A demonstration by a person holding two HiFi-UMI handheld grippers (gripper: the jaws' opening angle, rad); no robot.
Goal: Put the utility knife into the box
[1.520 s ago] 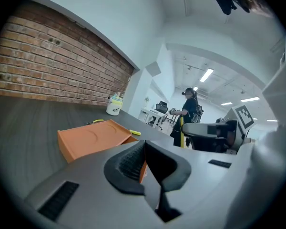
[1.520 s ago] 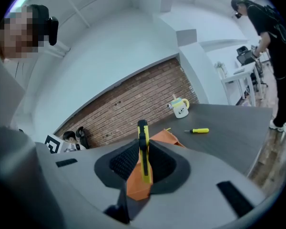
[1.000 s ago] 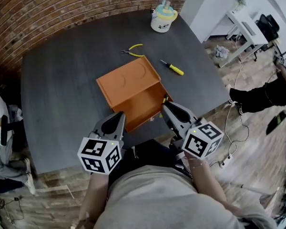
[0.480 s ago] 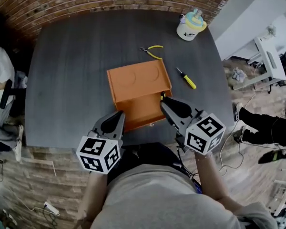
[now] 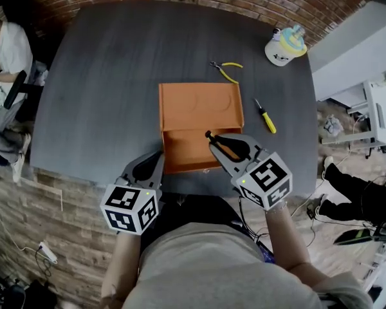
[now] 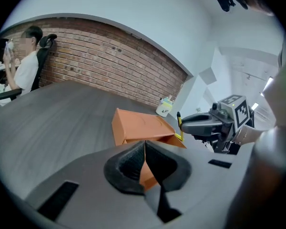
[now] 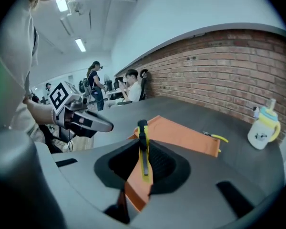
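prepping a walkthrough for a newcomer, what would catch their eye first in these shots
The bright orange box lies open in the middle of the dark table. The right gripper hangs over its near part, shut on a yellow and black utility knife. The left gripper sits shut and empty at the table's near edge.

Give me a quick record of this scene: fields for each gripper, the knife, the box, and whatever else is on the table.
right gripper: shut on the utility knife, over the near part of the box
left gripper: shut, empty, by the box's near left corner
box: orange, on the dark table, near part looks open
knife in box: not yet
other items: pliers beyond the box, screwdriver to its right, cup at the far right
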